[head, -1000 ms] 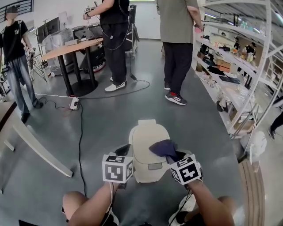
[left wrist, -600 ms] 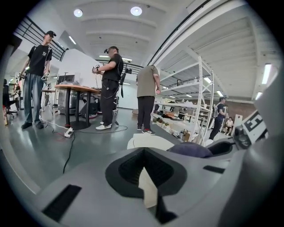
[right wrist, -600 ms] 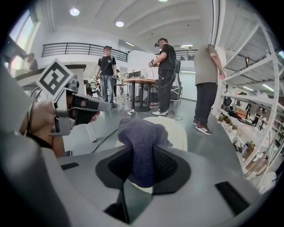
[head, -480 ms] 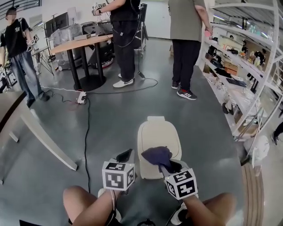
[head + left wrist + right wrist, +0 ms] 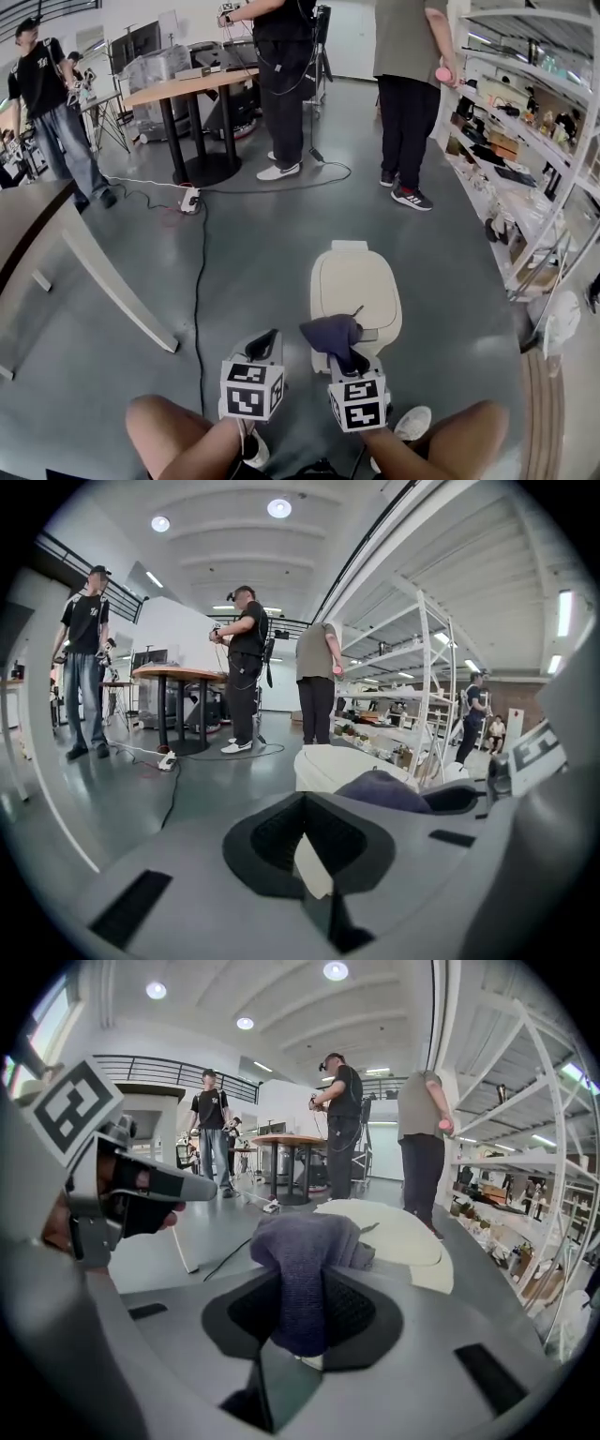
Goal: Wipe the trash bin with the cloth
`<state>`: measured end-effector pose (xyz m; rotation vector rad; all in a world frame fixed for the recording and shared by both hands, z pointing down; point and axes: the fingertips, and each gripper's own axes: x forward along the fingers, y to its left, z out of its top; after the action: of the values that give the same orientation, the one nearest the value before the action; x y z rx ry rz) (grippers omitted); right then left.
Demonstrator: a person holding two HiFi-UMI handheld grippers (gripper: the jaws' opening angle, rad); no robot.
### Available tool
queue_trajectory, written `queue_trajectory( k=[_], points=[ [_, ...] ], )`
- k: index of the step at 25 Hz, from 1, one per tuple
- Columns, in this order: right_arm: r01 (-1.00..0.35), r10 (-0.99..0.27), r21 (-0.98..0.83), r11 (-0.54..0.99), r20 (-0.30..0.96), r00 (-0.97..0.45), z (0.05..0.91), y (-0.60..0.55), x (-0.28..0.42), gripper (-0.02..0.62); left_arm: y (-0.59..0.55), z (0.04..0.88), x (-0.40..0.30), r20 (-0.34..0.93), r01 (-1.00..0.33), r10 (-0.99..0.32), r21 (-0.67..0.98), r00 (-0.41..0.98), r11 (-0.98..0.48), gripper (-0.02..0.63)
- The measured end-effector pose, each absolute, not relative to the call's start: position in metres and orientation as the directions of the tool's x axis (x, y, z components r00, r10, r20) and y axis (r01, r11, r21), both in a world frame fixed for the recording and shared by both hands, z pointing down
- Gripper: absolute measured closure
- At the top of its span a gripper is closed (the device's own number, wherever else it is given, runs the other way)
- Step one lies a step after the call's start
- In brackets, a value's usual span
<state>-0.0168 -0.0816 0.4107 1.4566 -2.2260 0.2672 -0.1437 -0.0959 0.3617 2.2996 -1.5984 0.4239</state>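
A cream trash bin (image 5: 356, 281) with its lid down stands on the grey floor in front of me. My right gripper (image 5: 344, 359) is shut on a dark purple cloth (image 5: 330, 332), which bunches over the lid's near left edge. In the right gripper view the cloth (image 5: 300, 1260) hangs between the jaws, with the bin lid (image 5: 403, 1227) behind it. My left gripper (image 5: 263, 343) hovers left of the bin, jaws together and holding nothing. The left gripper view shows the bin (image 5: 328, 766) and the cloth (image 5: 380, 789) just ahead and to the right.
Two people (image 5: 291, 84) stand beyond the bin, and a third (image 5: 56, 112) is at the far left by a round table (image 5: 187, 86). A cable (image 5: 199, 272) and a power strip (image 5: 190, 200) lie on the floor to the left. White shelving (image 5: 539, 141) lines the right side. A slanted table (image 5: 56, 244) is at the left.
Both grippers have drawn back toward me. The cloth has moved from the lid's near right part to its near left edge. More of the lid now shows.
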Motion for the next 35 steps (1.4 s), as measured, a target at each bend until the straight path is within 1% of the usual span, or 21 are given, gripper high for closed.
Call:
queue_trajectory(
  k=[3, 6, 14, 17, 20, 25, 28, 31, 35],
  points=[
    [-0.907, -0.82, 0.096, 0.41, 0.474, -0.32, 0.415, -0.082, -0.019, 0.492, -0.094, 0.367, -0.153, 0.415, -0.943, -0.848, 0.111, 0.33, -0.313, 0.606],
    [-0.912, -0.832, 0.105, 0.396, 0.461, -0.308, 0.414, -0.084, -0.017, 0.492, -0.093, 0.372, -0.153, 0.432, -0.946, -0.842, 0.102, 0.322, -0.309, 0.606],
    [-0.929, -0.855, 0.125, 0.347, 0.45, -0.258, 0.414, -0.083, 0.006, 0.492, -0.091, 0.362, -0.115, 0.407, -0.916, -0.822, 0.122, 0.398, -0.383, 0.606],
    [-0.935, -0.863, 0.133, 0.328, 0.446, -0.239, 0.415, -0.082, 0.018, 0.492, -0.089, 0.363, -0.101, 0.402, -0.899, -0.805, 0.167, 0.437, -0.405, 0.606],
    [-0.941, -0.871, 0.13, 0.311, 0.435, -0.228, 0.415, -0.082, 0.032, 0.492, -0.089, 0.366, -0.092, 0.41, -0.897, -0.798, 0.164, 0.441, -0.411, 0.606],
    [-0.956, -0.88, 0.037, 0.292, 0.402, -0.253, 0.414, -0.083, 0.061, 0.492, -0.082, 0.366, -0.082, 0.402, -0.895, -0.8, 0.167, 0.445, -0.414, 0.606],
    [-0.964, -0.888, 0.04, 0.264, 0.399, -0.227, 0.416, -0.087, 0.08, 0.492, -0.077, 0.378, -0.072, 0.419, -0.89, -0.786, 0.195, 0.455, -0.412, 0.606],
    [-0.971, -0.895, 0.055, 0.234, 0.401, -0.193, 0.42, -0.09, 0.093, 0.492, -0.077, 0.379, -0.061, 0.413, -0.881, -0.779, 0.171, 0.471, -0.442, 0.606],
    [-0.976, -0.899, 0.066, 0.208, 0.405, -0.164, 0.425, -0.093, 0.106, 0.492, -0.081, 0.38, -0.06, 0.403, -0.882, -0.787, 0.153, 0.467, -0.445, 0.606]
  ],
)
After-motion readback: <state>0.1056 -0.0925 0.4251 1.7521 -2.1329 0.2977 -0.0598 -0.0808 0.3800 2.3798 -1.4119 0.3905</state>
